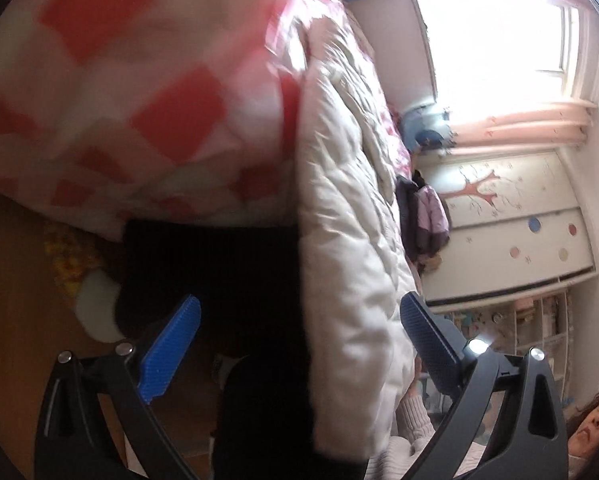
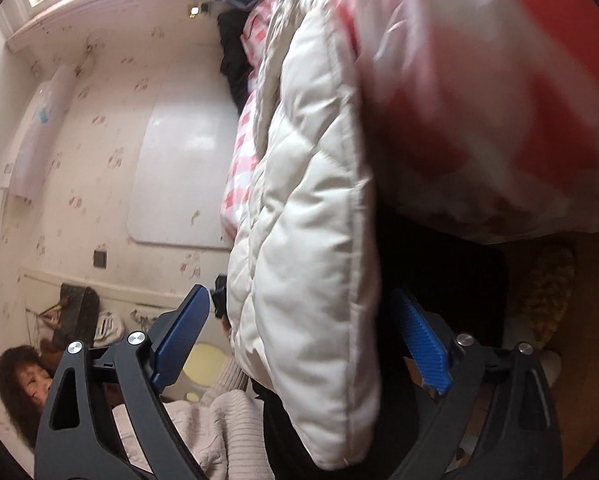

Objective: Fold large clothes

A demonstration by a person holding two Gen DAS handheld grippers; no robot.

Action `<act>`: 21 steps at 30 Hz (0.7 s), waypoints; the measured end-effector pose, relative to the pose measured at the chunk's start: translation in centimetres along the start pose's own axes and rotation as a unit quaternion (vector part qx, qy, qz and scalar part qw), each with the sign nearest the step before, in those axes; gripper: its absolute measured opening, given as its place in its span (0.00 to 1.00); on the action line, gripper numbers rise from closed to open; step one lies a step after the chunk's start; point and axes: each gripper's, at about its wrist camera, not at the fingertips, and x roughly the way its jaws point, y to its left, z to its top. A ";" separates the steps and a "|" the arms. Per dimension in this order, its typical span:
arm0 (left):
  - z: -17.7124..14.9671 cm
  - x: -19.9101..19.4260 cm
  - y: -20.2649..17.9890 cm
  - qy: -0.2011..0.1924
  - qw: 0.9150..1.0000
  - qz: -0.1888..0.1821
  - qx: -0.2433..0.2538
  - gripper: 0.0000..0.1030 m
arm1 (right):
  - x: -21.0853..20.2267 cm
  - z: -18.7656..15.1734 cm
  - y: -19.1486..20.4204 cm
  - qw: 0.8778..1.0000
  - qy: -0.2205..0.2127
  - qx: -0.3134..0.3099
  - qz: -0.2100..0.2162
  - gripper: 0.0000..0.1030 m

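A white quilted puffer jacket (image 1: pixel 347 208) lies on a bed with a red-and-white checked cover (image 1: pixel 139 92), its lower part hanging over the bed's edge. In the left wrist view my left gripper (image 1: pixel 299 344) is open, its blue pads either side of the jacket's hanging edge, not closed on it. In the right wrist view the same jacket (image 2: pixel 307 220) hangs between the open fingers of my right gripper (image 2: pixel 315 340). The checked cover (image 2: pixel 479 92) fills the upper right. Both views are rolled sideways and blurred.
A dark bed base (image 1: pixel 219 272) sits below the cover, above a wooden floor (image 1: pixel 15 300). A window with pink curtains (image 1: pixel 511 60), a decorated wardrobe (image 1: pixel 519 224) and shelves stand beyond. A person in a pale sweater (image 2: pixel 219 420) is close by. Dark clothes (image 2: pixel 231 56) lie farther along the bed.
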 end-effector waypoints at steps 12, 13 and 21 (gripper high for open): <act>-0.4 1.9 -2.6 0.030 0.999 -0.001 0.035 0.93 | 1.7 -1.5 1.9 0.998 0.005 -0.053 -0.014 0.68; -0.4 1.6 -2.4 0.025 0.999 0.000 0.036 0.92 | 1.5 -1.7 1.9 0.998 0.001 -0.056 -0.014 0.60; -1.1 2.7 -4.4 0.019 0.996 0.069 0.058 0.28 | -1.2 -3.2 3.9 0.995 -0.061 -0.084 -0.015 0.22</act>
